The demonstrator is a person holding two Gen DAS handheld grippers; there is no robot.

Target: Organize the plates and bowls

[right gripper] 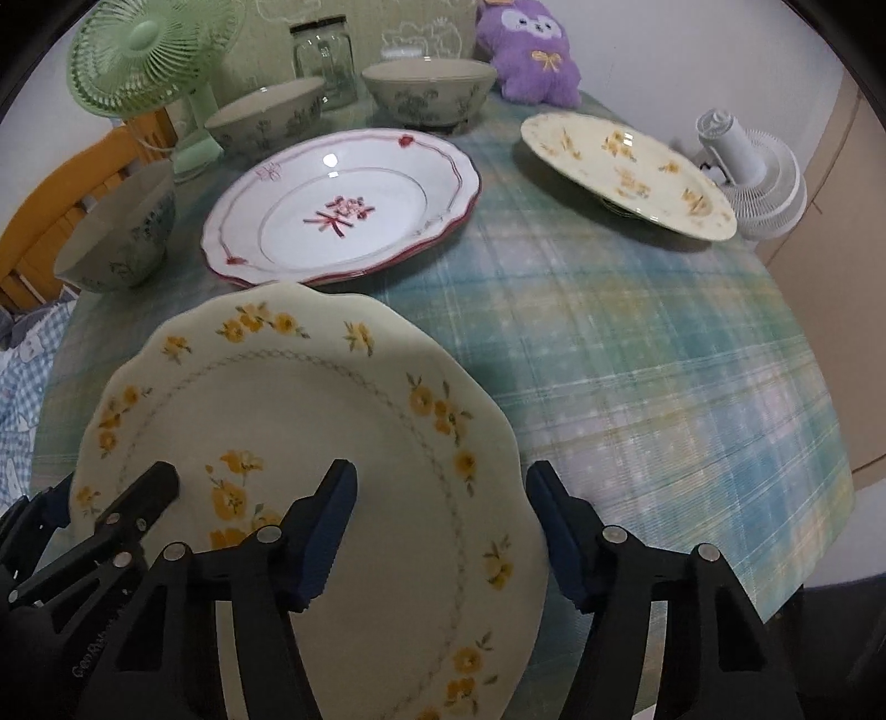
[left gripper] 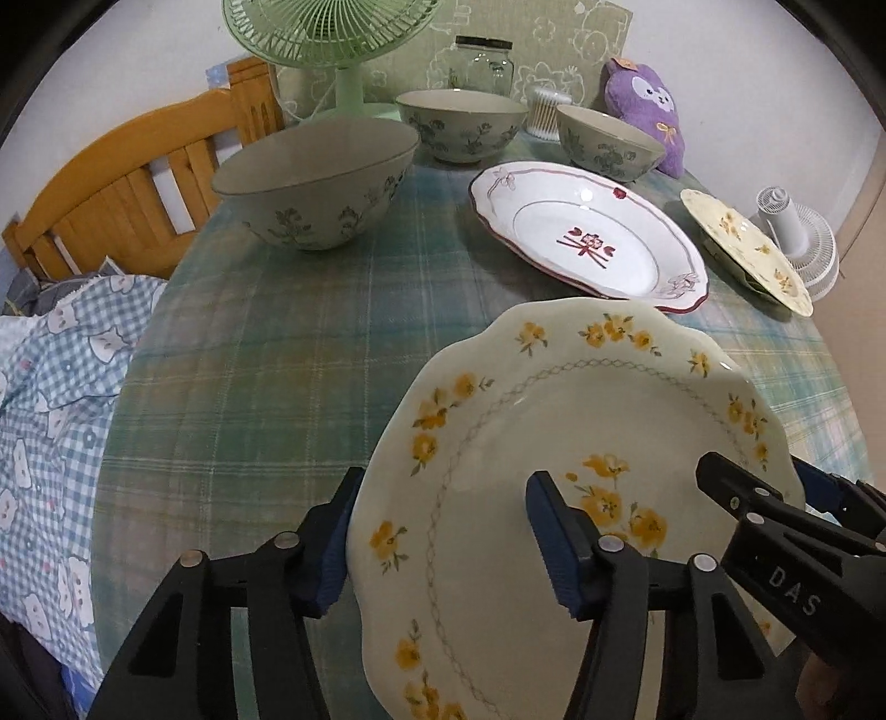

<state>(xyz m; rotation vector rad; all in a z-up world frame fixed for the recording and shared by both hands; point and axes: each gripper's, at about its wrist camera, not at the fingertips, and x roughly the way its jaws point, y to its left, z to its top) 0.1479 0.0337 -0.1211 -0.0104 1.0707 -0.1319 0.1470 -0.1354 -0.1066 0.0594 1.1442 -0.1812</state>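
Observation:
A cream plate with yellow flowers (left gripper: 554, 421) (right gripper: 310, 421) lies near the table's front edge. My left gripper (left gripper: 443, 537) straddles its left rim, jaws apart, one finger (left gripper: 554, 543) over the plate. My right gripper (right gripper: 443, 531) straddles its right rim, jaws apart, one finger (right gripper: 326, 526) over the plate. A white plate with red trim (left gripper: 587, 232) (right gripper: 343, 205) lies behind it. A second yellow-flowered plate (left gripper: 747, 249) (right gripper: 631, 171) sits at the right. Three floral bowls (left gripper: 321, 183) (left gripper: 459, 124) (left gripper: 606, 141) stand at the back and left.
A green fan (left gripper: 326, 33), a glass jar (left gripper: 484, 63), a cotton swab box (left gripper: 545, 113) and a purple plush (left gripper: 648, 105) stand along the back. A white mini fan (left gripper: 797, 238) is beyond the right edge. A wooden bed frame (left gripper: 122, 183) and checked bedding (left gripper: 61, 387) lie left.

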